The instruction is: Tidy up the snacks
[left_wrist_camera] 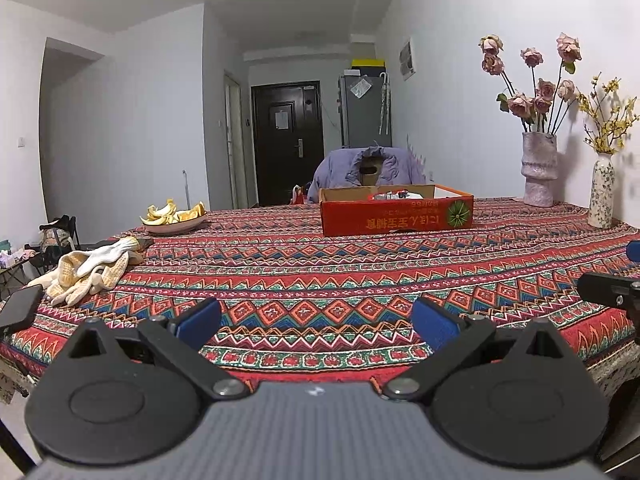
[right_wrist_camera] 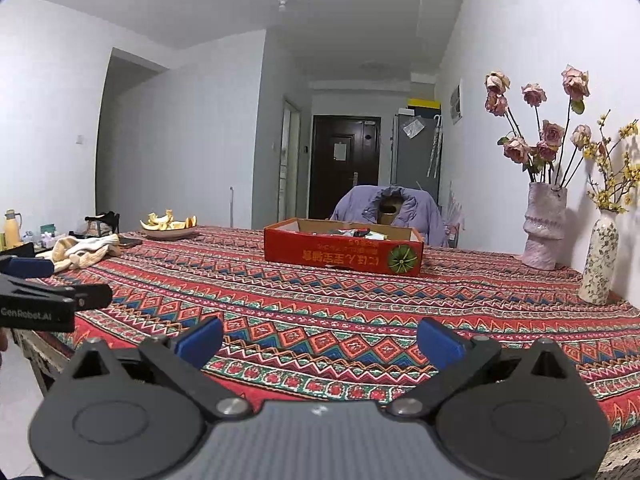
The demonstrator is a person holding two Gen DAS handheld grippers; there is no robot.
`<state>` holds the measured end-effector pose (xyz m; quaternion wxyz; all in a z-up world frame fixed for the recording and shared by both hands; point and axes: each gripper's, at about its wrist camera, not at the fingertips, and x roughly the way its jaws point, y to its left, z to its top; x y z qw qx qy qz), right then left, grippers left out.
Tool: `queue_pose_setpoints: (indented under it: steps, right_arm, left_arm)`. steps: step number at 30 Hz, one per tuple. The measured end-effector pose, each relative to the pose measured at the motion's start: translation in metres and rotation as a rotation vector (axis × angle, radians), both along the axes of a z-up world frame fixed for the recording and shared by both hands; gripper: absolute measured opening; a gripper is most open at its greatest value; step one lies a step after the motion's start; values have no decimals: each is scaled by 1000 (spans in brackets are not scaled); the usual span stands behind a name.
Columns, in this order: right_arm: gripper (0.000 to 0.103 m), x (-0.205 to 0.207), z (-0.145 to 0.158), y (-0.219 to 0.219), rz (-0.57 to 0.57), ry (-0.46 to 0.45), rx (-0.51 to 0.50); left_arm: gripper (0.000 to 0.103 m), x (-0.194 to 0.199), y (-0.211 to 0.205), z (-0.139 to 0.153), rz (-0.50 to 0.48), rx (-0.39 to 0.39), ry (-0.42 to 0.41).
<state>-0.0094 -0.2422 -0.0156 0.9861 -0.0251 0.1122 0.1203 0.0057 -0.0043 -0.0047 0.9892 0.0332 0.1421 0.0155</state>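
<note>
Left gripper and right gripper both spread wide, nothing held, well short of shallow red cardboard snack box, yellow flask far left of box in right view only

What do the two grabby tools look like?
Both look the same. The left gripper has black plastic arms with silver rivets, round black discs at the base, a ribbed grey body and blue padded fingertips. The right gripper matches, with blue fingertips too. In the right wrist view, the left one's side carries white "GenRobot.AI" lettering. No cables or sleeves show.
</note>
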Motion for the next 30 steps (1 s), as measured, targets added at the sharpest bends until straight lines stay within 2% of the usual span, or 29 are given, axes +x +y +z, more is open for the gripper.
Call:
queue_pose_setpoints:
  steps: [30]
  right_arm:
    - [103, 0, 0, -2, -9, -11, 17]
  left_arm:
    - [103, -1, 0, 0, 2, 5, -7]
